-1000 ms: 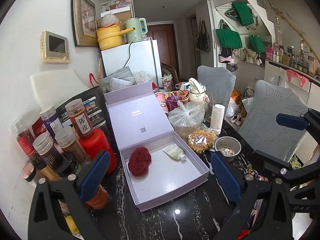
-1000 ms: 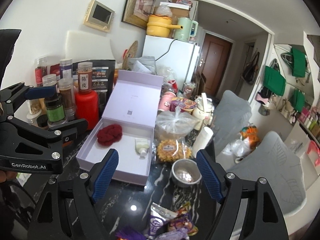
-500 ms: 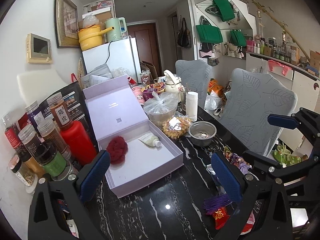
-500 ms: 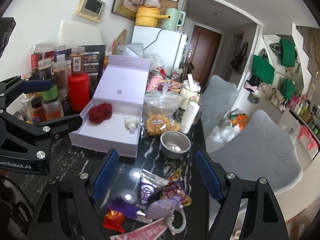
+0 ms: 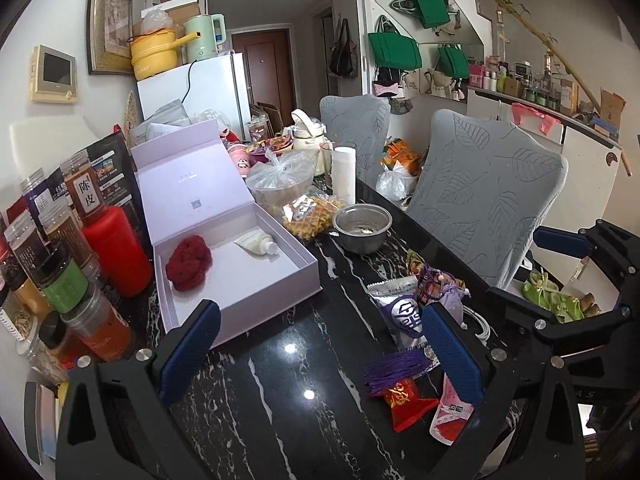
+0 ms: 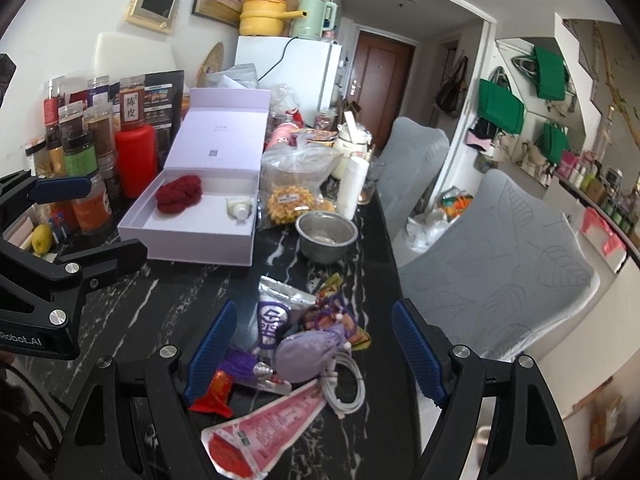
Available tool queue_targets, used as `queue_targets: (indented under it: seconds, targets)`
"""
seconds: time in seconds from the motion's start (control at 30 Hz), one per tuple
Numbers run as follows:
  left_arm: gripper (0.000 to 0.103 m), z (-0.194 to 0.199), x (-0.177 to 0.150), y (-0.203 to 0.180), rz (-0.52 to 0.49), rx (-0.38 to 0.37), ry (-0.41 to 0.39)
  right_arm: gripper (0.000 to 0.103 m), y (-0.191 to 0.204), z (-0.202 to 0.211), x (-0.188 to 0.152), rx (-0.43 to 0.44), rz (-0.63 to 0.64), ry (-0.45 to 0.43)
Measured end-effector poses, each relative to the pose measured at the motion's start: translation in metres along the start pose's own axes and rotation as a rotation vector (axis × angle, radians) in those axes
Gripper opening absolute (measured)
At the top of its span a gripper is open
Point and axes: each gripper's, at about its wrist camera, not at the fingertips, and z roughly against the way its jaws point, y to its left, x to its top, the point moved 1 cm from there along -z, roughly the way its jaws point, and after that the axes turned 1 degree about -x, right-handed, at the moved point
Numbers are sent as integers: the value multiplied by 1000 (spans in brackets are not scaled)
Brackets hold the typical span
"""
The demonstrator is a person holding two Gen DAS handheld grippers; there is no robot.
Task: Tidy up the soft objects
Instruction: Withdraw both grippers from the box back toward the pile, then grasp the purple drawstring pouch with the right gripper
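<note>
**Both grippers drop back toward the loose pile at the table's near edge**

Since the earlier frames both views have pulled back and tilted down: the lavender box (image 5: 240,272), which sat close under the left gripper (image 5: 320,352), now lies farther up the table, and a heap of soft items has come into view. The lilac pouch (image 6: 308,354) sits between the right gripper's (image 6: 316,354) spread jaws, not touched; the purple tassel (image 6: 240,362), red sachet (image 6: 218,394) and snack packets crowd it, with a white cable (image 6: 348,384) looped against it. The left gripper is likewise wide open and empty. A red knitted piece (image 5: 188,262) and a small tube (image 5: 256,244) already lie in the box.

Risk, as I judge it: closing on the pouch may snag the cable or tassel and drag neighbours off the edge.
</note>
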Motion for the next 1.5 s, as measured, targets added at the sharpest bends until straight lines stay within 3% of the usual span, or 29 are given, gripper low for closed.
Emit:
queue_targets:
  seconds: [0.37, 0.57, 1.23, 1.5]
  targets:
    - [103, -36, -33, -18, 32, -123, 92, 81, -10, -8, -45, -37, -89, 40]
    - [103, -56, -46, -26, 33, -151, 130, 81, -18, -22, -65, -42, -131, 63]
    - [103, -112, -46, 2, 124, -132, 225, 81, -26, -100, -68, 157, -228, 145]
    - [103, -116, -40, 9, 136, -125, 217, 81, -28, -118, -66, 248, -277, 148]
